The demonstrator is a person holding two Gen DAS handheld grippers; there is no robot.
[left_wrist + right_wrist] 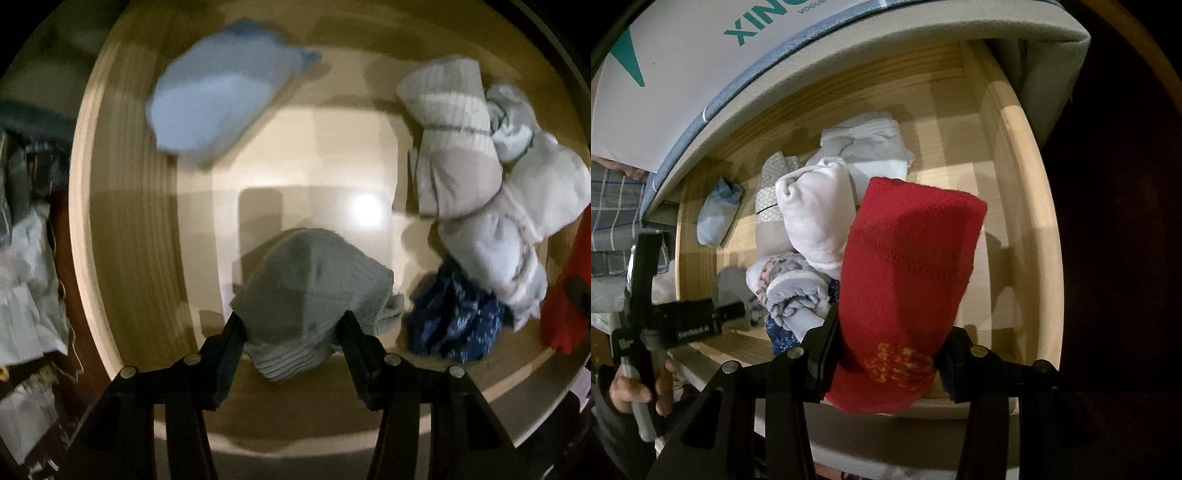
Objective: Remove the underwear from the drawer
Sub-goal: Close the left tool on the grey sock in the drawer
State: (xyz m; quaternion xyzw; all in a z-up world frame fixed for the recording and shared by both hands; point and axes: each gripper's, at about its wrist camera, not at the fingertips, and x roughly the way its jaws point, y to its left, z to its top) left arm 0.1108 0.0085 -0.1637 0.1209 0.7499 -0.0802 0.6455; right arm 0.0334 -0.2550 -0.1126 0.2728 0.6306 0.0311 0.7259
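We look down into an open wooden drawer (129,229). Our left gripper (291,321) is clamped on a grey knitted garment (314,291) near the drawer's front edge. Our right gripper (886,332) is clamped on a red knitted garment (908,266), held above the drawer's front right. We judge the task partly done: a light blue piece (221,88) at the back and a pile of pale bundles (480,177) remain inside.

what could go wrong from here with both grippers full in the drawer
The left gripper pinches only the edge of the grey bundle, so the bundle may slip free when lifted. The red garment in the right gripper hangs beside the white roll and could drag it along.
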